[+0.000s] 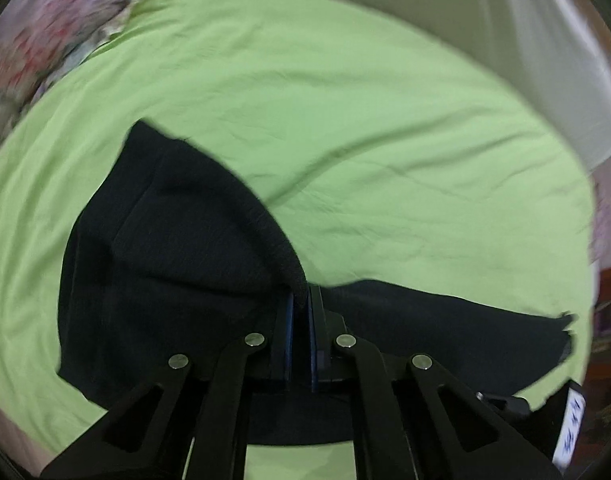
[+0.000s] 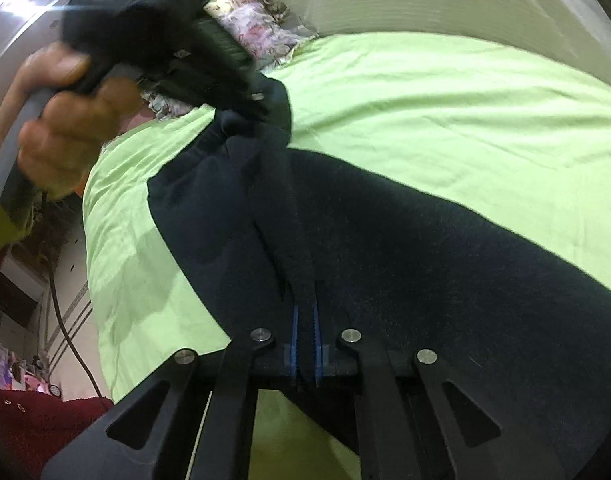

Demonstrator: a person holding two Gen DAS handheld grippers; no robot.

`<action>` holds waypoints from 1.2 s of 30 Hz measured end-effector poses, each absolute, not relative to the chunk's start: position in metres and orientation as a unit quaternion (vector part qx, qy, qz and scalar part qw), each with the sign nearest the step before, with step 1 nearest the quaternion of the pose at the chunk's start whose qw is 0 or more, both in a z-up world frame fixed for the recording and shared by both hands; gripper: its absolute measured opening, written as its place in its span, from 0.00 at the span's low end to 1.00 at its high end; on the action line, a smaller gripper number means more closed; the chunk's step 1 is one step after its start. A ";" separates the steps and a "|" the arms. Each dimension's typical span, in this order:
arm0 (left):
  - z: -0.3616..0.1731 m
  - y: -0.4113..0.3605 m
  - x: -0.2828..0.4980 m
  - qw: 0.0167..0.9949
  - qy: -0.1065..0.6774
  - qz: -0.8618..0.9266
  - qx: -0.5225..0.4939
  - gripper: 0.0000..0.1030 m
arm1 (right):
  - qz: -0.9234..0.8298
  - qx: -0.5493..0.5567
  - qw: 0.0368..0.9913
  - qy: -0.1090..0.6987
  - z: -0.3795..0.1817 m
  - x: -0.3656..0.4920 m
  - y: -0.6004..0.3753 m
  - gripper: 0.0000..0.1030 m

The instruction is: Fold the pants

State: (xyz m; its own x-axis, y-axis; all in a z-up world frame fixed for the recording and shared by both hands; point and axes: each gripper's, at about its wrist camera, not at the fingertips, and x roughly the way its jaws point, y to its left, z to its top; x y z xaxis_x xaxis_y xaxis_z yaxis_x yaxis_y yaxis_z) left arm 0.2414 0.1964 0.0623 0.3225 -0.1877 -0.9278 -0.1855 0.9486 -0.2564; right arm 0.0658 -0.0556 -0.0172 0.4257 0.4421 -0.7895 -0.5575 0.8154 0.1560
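Observation:
Black pants (image 1: 177, 240) lie partly lifted over a light green bedsheet (image 1: 345, 120). My left gripper (image 1: 300, 300) is shut on a thick hem or waistband edge of the pants, which rises up from the jaws. My right gripper (image 2: 305, 304) is shut on another edge of the same pants (image 2: 405, 248), with cloth stretched away from it. In the right wrist view the left gripper (image 2: 261, 108) shows at upper left, held by a hand (image 2: 61, 128), pinching the far end of the cloth.
A floral pillow or blanket (image 1: 45, 32) lies at the head of the bed, also in the right wrist view (image 2: 253, 28). A pale wall or headboard (image 1: 545, 60) stands behind the bed. A cable (image 2: 65, 320) hangs beside the bed's left edge.

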 end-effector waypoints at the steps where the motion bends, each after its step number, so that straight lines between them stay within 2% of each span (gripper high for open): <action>1: 0.065 0.197 0.232 0.801 0.571 -0.004 -0.179 0.03 | 0.302 -0.065 0.844 0.439 -0.012 0.062 -0.056 0.06; 6: 0.052 0.217 0.137 0.816 0.507 -0.012 -0.279 0.03 | 0.311 -0.085 0.841 0.435 -0.003 0.051 -0.051 0.06; 10: 0.033 0.235 0.091 0.814 0.481 -0.019 -0.326 0.04 | 0.311 -0.118 0.832 0.444 -0.012 0.047 -0.044 0.06; 15: -0.005 0.247 0.062 0.808 0.467 -0.022 -0.357 0.04 | 0.300 -0.146 0.826 0.455 -0.021 0.047 -0.043 0.06; 25: -0.042 0.274 0.026 0.799 0.458 -0.013 -0.389 0.07 | 0.290 -0.173 0.817 0.466 -0.027 0.045 -0.034 0.06; 31: -0.044 0.292 0.011 0.805 0.447 0.009 -0.389 0.14 | 0.284 -0.166 0.815 0.477 -0.025 0.048 -0.031 0.15; 33: -0.038 0.300 0.005 0.813 0.438 0.028 -0.382 0.17 | 0.287 -0.159 0.815 0.478 -0.022 0.047 -0.030 0.22; 35: -0.033 0.305 0.003 0.817 0.433 0.044 -0.378 0.32 | 0.295 -0.149 0.817 0.472 -0.018 0.044 -0.031 0.40; 36: -0.031 0.310 0.000 0.819 0.428 0.054 -0.379 0.36 | 0.300 -0.140 0.819 0.469 -0.014 0.043 -0.031 0.42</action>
